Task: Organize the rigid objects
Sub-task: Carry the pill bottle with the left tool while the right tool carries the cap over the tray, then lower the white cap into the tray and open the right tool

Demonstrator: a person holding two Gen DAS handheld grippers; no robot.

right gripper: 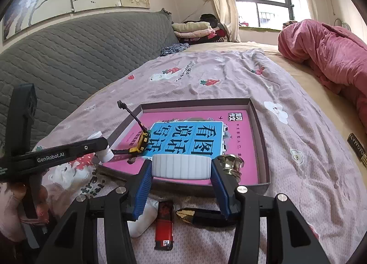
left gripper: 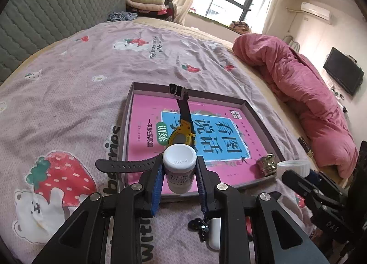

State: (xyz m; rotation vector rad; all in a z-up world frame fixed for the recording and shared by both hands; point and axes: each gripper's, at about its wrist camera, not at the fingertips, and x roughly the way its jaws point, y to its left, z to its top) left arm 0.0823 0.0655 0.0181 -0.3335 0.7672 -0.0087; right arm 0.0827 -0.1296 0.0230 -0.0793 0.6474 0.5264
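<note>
Over a bed's shallow box (left gripper: 252, 112), the left gripper (left gripper: 180, 172) pinches a white-capped bottle (left gripper: 179, 168); the right gripper (right gripper: 181, 172) clamps a ribbed white lid (right gripper: 181, 167).

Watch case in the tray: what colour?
Yellow, on a black strap; the watch shows best in the left wrist view.

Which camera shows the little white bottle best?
The left wrist view: the white bottle sits up close between that gripper's jaws, cap and label visible. The right wrist view shows only part of it, small, behind the left gripper's finger.
</note>
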